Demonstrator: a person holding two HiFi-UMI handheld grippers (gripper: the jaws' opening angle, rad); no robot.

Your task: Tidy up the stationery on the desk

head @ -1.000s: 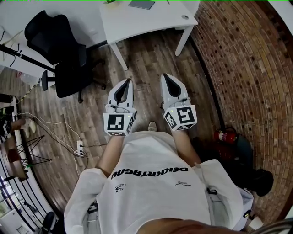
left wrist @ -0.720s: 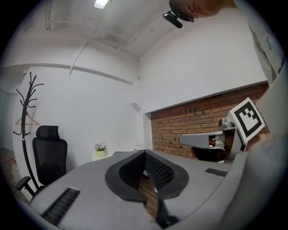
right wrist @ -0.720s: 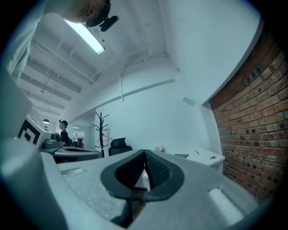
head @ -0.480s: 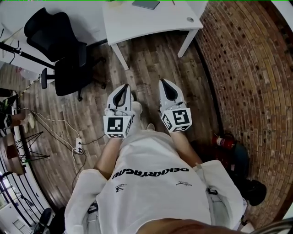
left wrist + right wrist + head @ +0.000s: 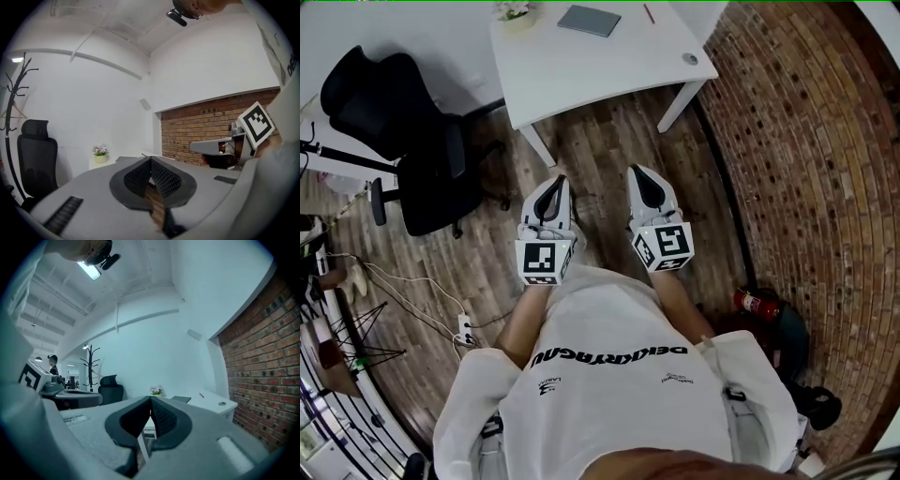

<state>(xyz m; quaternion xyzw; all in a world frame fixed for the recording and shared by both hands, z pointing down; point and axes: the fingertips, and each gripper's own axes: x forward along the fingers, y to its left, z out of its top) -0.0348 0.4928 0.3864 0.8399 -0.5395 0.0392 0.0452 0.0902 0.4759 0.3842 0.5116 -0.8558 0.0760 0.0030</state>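
Both clenched and empty, left claw (image 5: 554, 183) and right claw (image 5: 640, 174) well short of tabletop (image 5: 591, 66) at top; approach step, likely; next, reaching notebook (image 5: 589, 20).

Wore a white short-sleeved T-shirt (image 5: 609, 403) with a bowed line of dark lettering (image 5: 609, 353) across the chest and small dark logos (image 5: 546, 384) at 5 and 7 o'clock of it. Bore a white-shelled left gripper (image 5: 559, 180) and right gripper (image 5: 636, 171), black-lined inside, each capped at 6 o'clock by a black-and-white marker cube (image 5: 544, 261).
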